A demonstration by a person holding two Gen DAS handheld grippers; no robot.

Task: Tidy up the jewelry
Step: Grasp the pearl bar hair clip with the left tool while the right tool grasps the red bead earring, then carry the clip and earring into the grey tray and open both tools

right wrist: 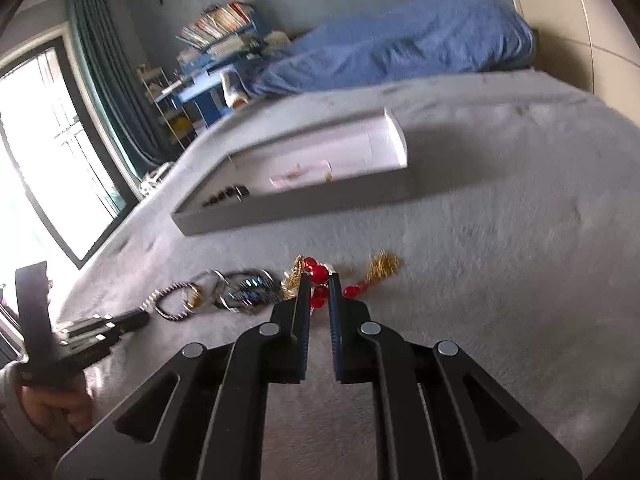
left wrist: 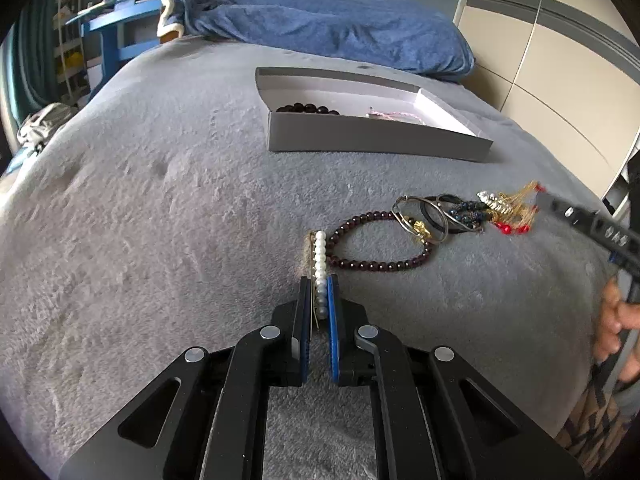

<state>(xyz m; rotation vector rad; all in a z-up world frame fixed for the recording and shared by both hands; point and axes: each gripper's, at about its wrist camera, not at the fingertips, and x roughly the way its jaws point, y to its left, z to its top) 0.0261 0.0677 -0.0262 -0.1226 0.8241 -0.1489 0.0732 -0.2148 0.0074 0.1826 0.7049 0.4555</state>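
While the left tool (left wrist: 319,286) pinches round white pearls (left wrist: 320,254), the right tool (right wrist: 319,284) clamps glossy red beads (right wrist: 318,274) on fuzzy blanket (left wrist: 160,208).

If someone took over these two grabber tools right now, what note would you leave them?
Left gripper: shut on the pearl strand, still lying on the grey blanket.
Right gripper: shut on the red bead piece.
Done: black beads and a pink piece lie in the grey box.
Left: these two, the dark red bracelet and the tangled bangles.
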